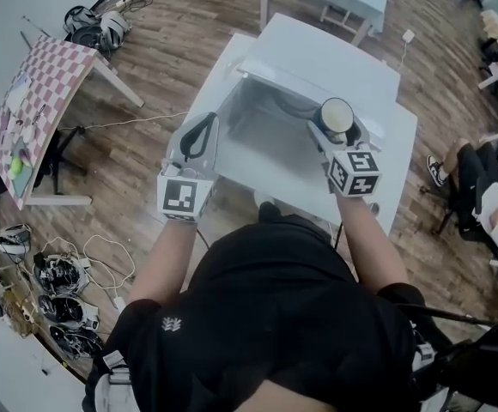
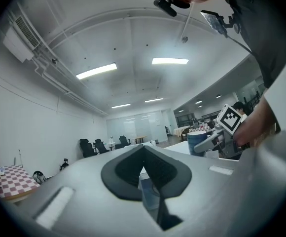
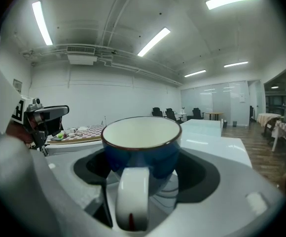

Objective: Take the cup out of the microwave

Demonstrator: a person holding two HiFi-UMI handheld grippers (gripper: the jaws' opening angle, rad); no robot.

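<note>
Cup [image 3: 142,149], only one, held in right tongs [image 3: 144,174].

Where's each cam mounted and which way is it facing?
Head view: on the person's head, looking steeply down at the microwave; shows torso, forearms, left gripper, right gripper.
Left gripper view: on left gripper, tilted toward the ceiling past shut jaws.
Right gripper view: on right gripper, facing the cup between its jaws.
Shared: all three show the cup.

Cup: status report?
Right tongs shut on cup, upright, looks empty. Left tongs shut, holding nothing. Cup at microwave front; nothing blocking seen.
</note>
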